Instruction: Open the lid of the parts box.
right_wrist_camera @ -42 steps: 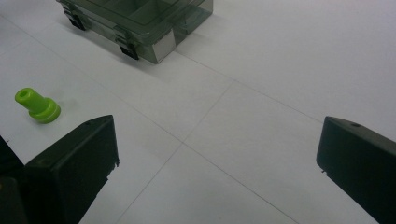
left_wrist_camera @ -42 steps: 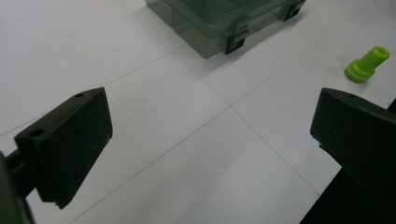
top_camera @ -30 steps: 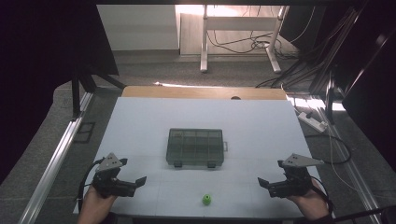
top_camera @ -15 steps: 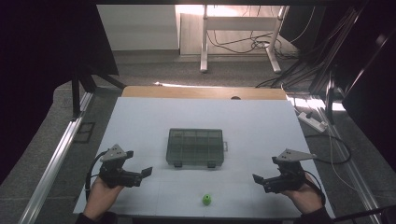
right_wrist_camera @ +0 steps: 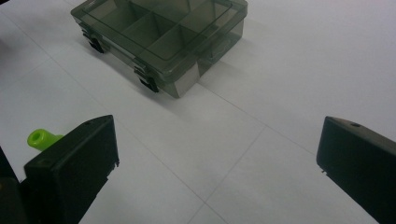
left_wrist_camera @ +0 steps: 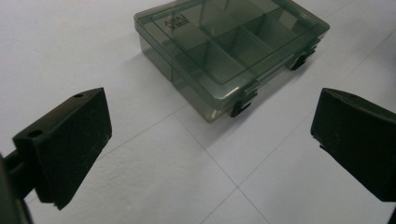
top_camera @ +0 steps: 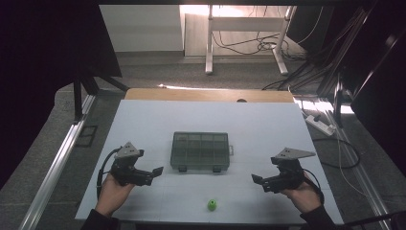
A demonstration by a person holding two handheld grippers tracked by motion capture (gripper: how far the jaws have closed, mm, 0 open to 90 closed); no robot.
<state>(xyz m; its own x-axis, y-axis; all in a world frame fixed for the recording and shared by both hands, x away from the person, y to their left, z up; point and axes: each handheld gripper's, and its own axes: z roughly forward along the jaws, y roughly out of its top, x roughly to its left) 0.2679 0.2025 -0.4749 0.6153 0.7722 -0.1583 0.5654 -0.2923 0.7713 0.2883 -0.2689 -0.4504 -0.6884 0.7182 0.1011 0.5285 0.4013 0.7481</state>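
Observation:
A smoky clear compartment box (top_camera: 200, 151) with its lid closed and two black latches sits mid-table; it also appears as the box (left_wrist_camera: 232, 44) and the box (right_wrist_camera: 161, 35). A small green piece (top_camera: 212, 205) lies near the front edge, seen again as the green piece (right_wrist_camera: 41, 138) behind a jaw. My left gripper (top_camera: 157, 170) hovers left of the box, open and empty, jaws wide in its own view (left_wrist_camera: 210, 154). My right gripper (top_camera: 255, 179) hovers right of the box, open and empty (right_wrist_camera: 217, 163).
The white table (top_camera: 268, 129) has a wooden strip along its far edge. A metal rail (top_camera: 57, 163) runs along the left. Cables and a power strip (top_camera: 321, 125) lie on the floor at the right. A desk frame (top_camera: 244, 38) stands beyond.
Both grippers have moved forward and inward toward the box; the left one rose from the front left corner, the right one came in from the front right. Box and green piece stayed put.

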